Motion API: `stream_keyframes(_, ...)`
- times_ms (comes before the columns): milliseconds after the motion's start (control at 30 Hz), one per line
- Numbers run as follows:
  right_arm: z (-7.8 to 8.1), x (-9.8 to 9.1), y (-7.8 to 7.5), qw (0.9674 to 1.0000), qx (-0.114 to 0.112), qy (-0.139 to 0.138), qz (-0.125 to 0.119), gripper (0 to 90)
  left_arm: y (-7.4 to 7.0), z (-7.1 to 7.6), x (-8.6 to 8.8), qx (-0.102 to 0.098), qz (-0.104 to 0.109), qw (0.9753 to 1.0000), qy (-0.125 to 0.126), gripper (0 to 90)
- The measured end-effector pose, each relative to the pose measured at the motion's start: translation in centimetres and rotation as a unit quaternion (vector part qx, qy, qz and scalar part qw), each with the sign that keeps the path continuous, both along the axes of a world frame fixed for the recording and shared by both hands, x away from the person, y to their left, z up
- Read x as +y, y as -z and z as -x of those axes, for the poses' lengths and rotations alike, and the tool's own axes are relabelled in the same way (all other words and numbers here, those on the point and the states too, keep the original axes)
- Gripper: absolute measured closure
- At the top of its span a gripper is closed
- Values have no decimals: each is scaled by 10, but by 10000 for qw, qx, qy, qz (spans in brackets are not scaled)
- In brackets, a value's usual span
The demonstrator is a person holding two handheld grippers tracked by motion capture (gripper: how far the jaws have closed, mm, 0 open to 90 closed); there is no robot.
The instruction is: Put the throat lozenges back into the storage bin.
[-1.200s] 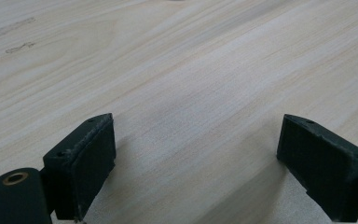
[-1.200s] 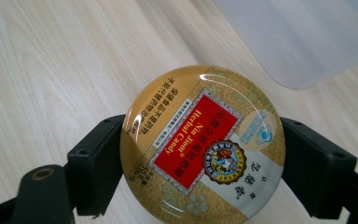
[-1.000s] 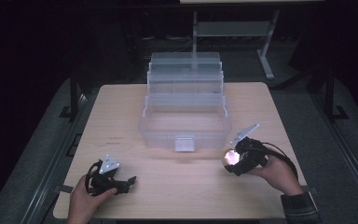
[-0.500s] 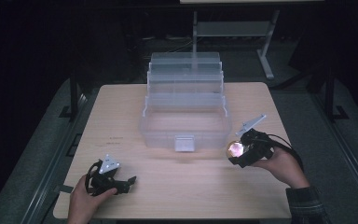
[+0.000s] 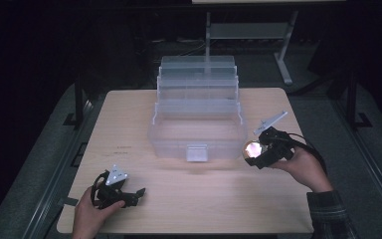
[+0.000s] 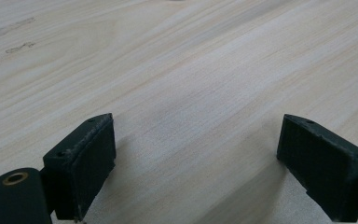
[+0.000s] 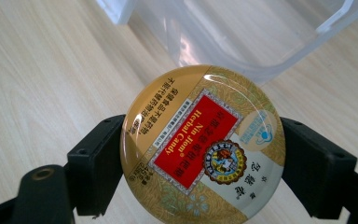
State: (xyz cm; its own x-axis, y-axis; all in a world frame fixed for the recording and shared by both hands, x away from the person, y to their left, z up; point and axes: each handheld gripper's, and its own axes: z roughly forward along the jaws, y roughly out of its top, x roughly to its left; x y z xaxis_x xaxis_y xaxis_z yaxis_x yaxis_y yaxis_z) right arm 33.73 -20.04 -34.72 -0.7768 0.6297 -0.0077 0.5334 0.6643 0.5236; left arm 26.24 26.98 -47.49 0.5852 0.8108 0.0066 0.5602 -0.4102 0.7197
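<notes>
Candy tin (image 7: 203, 145): one; round, gold lid with a red label reading "Herbal Candy"; clamped by its rim between the two pads of the right claw, lifted off the desk, just beside the front right corner of the organizer box. In the high view it shows as a bright disc (image 5: 252, 148).
Right claw (image 5: 256, 153): one; clenched on the candy tin, a pad pressing each side; held in the person's right hand.
Organizer box (image 5: 197, 115): one; clear plastic, tiered, trays stepped back and open; the front bottom compartment looks bare inside; contents of the rear tiers too faint to tell. One latch at the front wall.
Left claw (image 5: 138, 191): one; released, jaws wide apart with bare wood between the pads (image 6: 91, 161); low on the desk at the front left, well apart from the box.
Desk (image 5: 124, 124): one; light wood grain.
</notes>
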Motion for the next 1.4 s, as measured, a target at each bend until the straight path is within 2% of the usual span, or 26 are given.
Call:
stream_keyframes(467, -22, 5, -14, 10000, -54, 65, 12, 198, 0, 0, 0, -9, 1, 10000, -4, 106)
stream_keyframes(933, -47, 18, -17, 10000, -20, 97, -11, 197, 0, 0, 0, -1, -11, 10000, 6, 106)
stream_keyframes(1400, -65, 29, -17, 9999, -22, 155, -33, 197, 0, 0, 0, 2, -3, 10000, 3, 106)
